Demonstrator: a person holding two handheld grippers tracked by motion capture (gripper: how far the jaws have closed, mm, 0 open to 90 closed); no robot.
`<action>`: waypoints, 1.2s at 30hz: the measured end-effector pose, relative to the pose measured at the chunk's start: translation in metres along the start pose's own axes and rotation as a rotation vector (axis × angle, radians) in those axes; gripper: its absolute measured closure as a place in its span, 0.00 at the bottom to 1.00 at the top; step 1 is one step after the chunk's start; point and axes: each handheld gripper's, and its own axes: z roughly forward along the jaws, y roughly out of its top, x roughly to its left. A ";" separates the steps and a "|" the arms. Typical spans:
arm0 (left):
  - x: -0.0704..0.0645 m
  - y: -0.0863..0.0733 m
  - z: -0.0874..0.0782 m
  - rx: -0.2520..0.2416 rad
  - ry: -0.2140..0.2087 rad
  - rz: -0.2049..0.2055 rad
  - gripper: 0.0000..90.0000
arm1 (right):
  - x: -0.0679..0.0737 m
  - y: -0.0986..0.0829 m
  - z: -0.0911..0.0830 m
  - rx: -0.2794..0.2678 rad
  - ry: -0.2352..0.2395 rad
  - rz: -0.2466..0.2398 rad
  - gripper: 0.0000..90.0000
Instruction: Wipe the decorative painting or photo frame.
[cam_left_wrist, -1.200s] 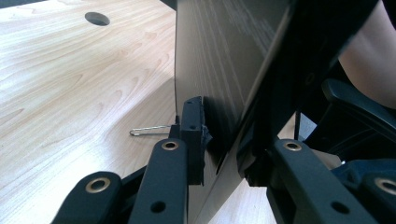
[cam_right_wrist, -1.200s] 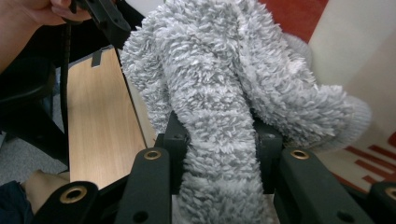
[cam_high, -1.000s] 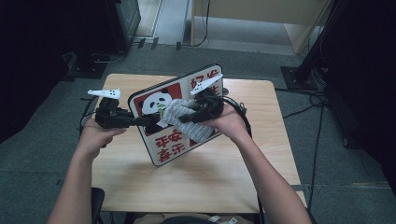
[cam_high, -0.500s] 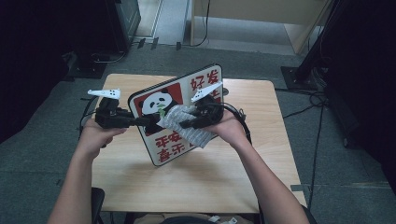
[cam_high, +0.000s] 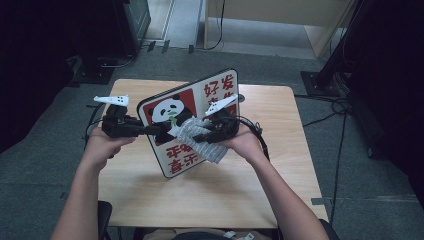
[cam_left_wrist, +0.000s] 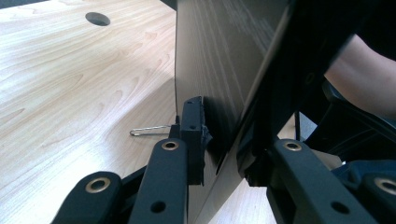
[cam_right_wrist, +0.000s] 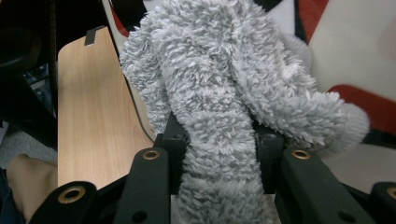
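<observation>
Panda sign board (cam_high: 192, 122): rectangular, red and white panels, red characters, dark rim; held tilted on edge at frame centre, lower corner near the table. Grey fluffy cloth (cam_high: 197, 140): bunched, pressed against the board's face, centre right.

My two grippers are matte black all over. In the high view the left gripper (cam_high: 159, 130) sits at centre left and the right gripper (cam_high: 196, 137) at centre, each topped by a pale, three-cornered plate with small dark marks. A thin black cable loops off the right one toward the right of the frame, and another trails behind the left one. In both gripper views, along the bottom edge, I see flat black link bars pinned with brass-ringed rivets, plus plain dark holes lower down. The finger pads (cam_right_wrist: 173, 140) are blocky, squared black pieces. My forearms are bare, no sleeves.
</observation>
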 end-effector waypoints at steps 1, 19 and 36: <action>0.000 0.000 0.000 0.000 0.000 0.000 0.83 | 0.000 -0.001 0.001 0.001 0.000 0.003 0.74; 0.000 0.000 0.000 0.001 0.001 0.001 0.83 | -0.002 -0.021 0.015 0.024 0.014 0.011 0.73; 0.000 0.000 0.000 0.001 0.002 0.005 0.83 | -0.002 -0.045 0.031 0.045 0.013 0.019 0.73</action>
